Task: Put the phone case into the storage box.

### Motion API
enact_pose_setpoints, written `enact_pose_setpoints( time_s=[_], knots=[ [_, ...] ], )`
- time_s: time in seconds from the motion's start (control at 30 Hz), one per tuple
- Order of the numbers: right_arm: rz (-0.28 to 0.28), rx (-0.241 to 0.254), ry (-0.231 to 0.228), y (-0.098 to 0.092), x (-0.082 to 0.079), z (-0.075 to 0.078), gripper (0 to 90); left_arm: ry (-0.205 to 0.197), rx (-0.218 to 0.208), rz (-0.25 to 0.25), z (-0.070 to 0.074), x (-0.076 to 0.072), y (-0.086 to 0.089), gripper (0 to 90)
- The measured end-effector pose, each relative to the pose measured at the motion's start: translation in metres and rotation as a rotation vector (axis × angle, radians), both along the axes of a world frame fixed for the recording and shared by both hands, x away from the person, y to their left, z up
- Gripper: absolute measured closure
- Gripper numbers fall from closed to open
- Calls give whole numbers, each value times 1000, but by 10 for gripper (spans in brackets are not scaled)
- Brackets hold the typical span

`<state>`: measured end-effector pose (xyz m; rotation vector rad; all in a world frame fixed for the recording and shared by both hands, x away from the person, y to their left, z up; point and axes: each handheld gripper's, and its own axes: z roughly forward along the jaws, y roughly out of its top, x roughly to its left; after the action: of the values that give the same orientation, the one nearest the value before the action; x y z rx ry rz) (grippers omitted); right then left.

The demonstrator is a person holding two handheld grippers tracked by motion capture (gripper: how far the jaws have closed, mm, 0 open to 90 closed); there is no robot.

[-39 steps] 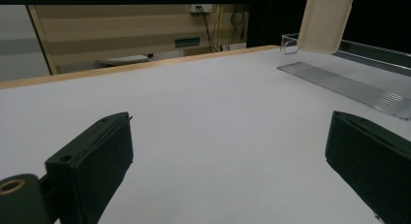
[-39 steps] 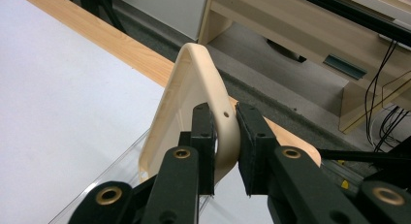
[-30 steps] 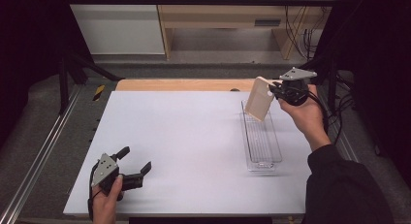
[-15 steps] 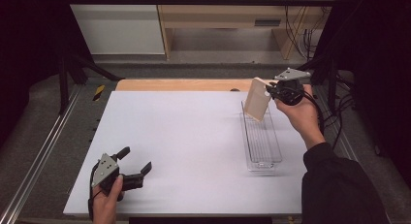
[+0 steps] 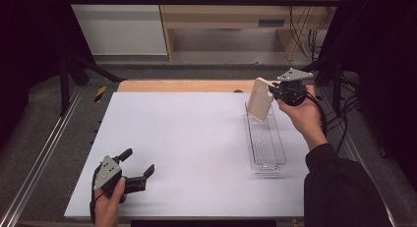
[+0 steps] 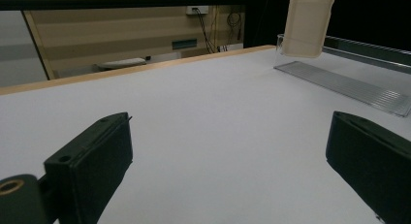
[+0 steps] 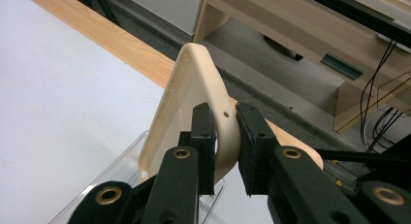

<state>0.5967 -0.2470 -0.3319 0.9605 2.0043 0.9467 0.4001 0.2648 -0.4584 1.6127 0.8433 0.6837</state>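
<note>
At the far right, the right gripper pinches a cream phone case by its top edge, hanging it over the clear tray, seemingly for lowering in. Near left, the left gripper rests open, empty.

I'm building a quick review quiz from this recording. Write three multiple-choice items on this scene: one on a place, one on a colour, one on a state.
1. Where is the phone case?
A. flat at the table's middle
B. held above the clear tray's far end
C. on the floor

2. What colour is it?
A. cream
B. red
C. blue

3. How do the left hand-held gripper's jaws stand?
A. shut on the case
B. shut, empty
C. open, empty

Key: B, the right hand-held gripper grips it over the clear tray; A, it looks cream; C, the left hand-held gripper has its jaws apart.
</note>
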Motion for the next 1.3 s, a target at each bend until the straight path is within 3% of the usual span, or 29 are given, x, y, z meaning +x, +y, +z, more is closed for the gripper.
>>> enact_pose_setpoints(
  time_s=[1.3],
  knots=[
    [-1,-44,9,14,12,-17,781,-1,-2,-6,0,0,0,28]
  ],
)
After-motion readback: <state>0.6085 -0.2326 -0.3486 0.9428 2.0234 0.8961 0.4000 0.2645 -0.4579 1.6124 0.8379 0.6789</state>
